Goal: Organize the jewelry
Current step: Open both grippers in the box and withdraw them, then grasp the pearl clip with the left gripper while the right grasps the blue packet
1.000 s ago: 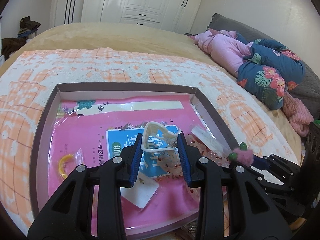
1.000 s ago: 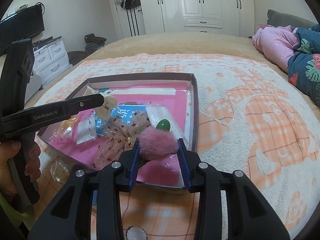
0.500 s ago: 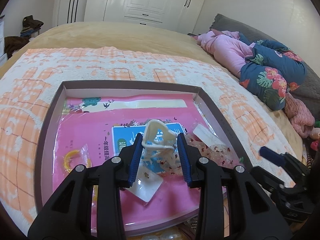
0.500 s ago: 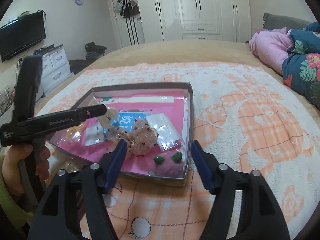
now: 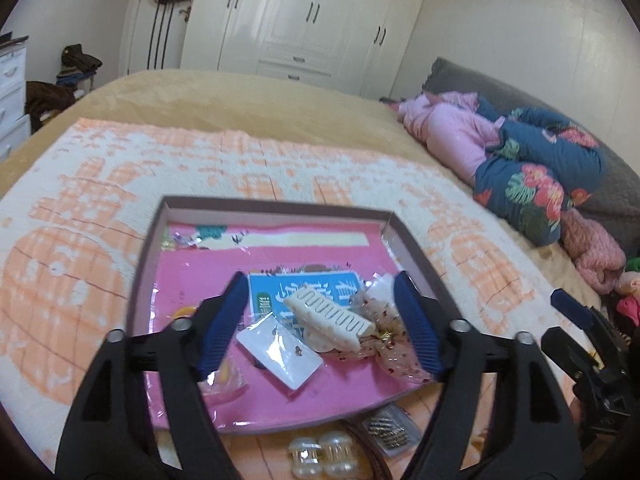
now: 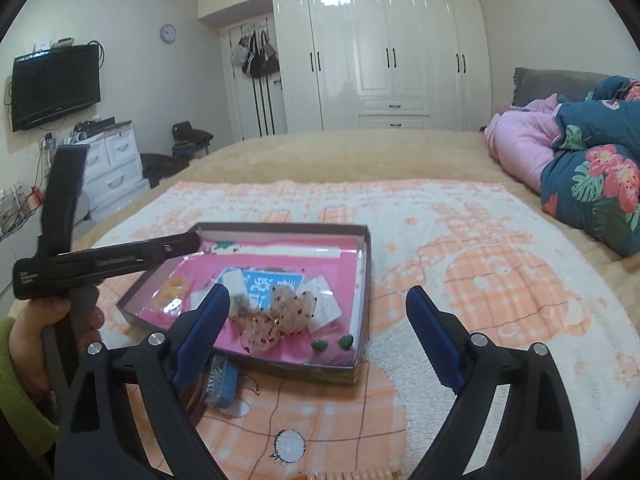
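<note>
A shallow box (image 5: 276,205) with a pink lining lies on the orange and white blanket. In it a white claw clip (image 5: 328,318) rests on a blue card, below my left gripper (image 5: 320,278). That gripper's jaws are opening and its pads touch nothing. Beside the clip lie a sheer dotted bow (image 5: 384,328) and a small clear bag (image 5: 280,350). In the right wrist view a pink pompom with green ears (image 6: 334,354) sits in the near right corner of the box (image 6: 280,227). Above it my right gripper (image 6: 318,292) is opening, with nothing held.
Pearl clips (image 5: 324,454) and a bagged chain (image 5: 386,434) lie on the blanket in front of the box. A bead string (image 6: 360,474) shows at the bottom edge. A person's hand (image 6: 28,340) holds the left gripper. Pink and floral quilts (image 6: 580,176) are piled at the right.
The left gripper opened and let go of the white claw clip, which now lies in the box. The right gripper released the pink pompom into the box corner. Both pulled back and rose.
</note>
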Tool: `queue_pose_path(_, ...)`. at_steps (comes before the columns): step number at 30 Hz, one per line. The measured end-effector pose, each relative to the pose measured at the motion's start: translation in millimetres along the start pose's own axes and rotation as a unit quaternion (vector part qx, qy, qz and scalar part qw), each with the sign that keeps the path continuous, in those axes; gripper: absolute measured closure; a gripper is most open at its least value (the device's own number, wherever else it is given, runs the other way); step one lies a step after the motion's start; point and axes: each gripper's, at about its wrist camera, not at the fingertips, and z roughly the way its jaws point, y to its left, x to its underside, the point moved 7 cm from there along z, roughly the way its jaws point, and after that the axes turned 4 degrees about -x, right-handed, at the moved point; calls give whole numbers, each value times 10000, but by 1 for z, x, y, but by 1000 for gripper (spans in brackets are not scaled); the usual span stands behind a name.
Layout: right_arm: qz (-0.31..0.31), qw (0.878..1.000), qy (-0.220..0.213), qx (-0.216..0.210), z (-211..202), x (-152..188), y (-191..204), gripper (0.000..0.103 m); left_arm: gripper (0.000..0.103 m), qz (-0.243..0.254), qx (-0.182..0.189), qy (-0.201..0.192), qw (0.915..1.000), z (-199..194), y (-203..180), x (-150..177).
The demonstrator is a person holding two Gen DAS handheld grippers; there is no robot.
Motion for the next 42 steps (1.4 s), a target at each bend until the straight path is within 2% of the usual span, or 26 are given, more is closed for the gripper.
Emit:
queue_pose_path(1, 0, 10000, -39, 5, -3, -2, 0, 15, 30, -23, 26, -82, 10000, -8, -1, -2)
queue_pose_path(3, -12, 10000, -89, 14, -8, -4, 0, 15, 15, -75, 5, -228, 9997, -22, -1, -4)
queue_pose_path(5, -10, 9999, -144, 18, -13, -7, 0, 15, 11, -127, 10, -320, 9994, -33, 0, -6)
queue_pose_path(13, -32, 9995, -325, 5, -34, -14, 4, 15, 11, -217, 48, -491, 9985, -67, -1, 0)
queue_pose_path(24, -88, 9988, -479, 0, -59, -13, 6, 11, 11, -6, 124, -540, 9985, -98, -13, 19)
queue_pose_path(42, -274, 9992, -274, -25, -72, 12, 12, 11, 11, 97, -21, -276, 9996, -103, -7, 55)
